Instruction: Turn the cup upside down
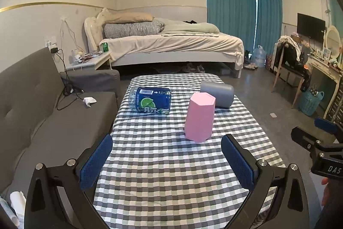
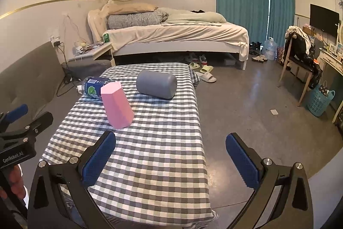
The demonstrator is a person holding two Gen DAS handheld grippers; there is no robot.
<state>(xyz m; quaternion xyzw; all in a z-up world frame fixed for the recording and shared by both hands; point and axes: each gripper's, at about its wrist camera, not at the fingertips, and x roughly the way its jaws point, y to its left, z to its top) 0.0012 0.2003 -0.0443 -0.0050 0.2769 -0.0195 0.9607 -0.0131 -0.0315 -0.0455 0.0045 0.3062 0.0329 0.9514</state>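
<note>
A pink hexagonal cup [image 1: 199, 117] stands on the checked tablecloth with its wider end down and closed face up; it also shows in the right wrist view [image 2: 117, 105]. A grey cup [image 1: 217, 93] lies on its side behind it, also in the right wrist view [image 2: 157, 84]. My left gripper [image 1: 167, 156] is open and empty, a short way in front of the pink cup. My right gripper [image 2: 170, 156] is open and empty, nearer the table's right edge; it also shows in the left wrist view [image 1: 317, 138].
A blue-labelled plastic bottle [image 1: 150, 99] lies on its side at the table's far left. The table [image 2: 150, 164] has a checked cloth. A grey sofa [image 1: 42, 117] runs along the left. A bed [image 1: 171, 44] stands behind, bare floor to the right [image 2: 257, 111].
</note>
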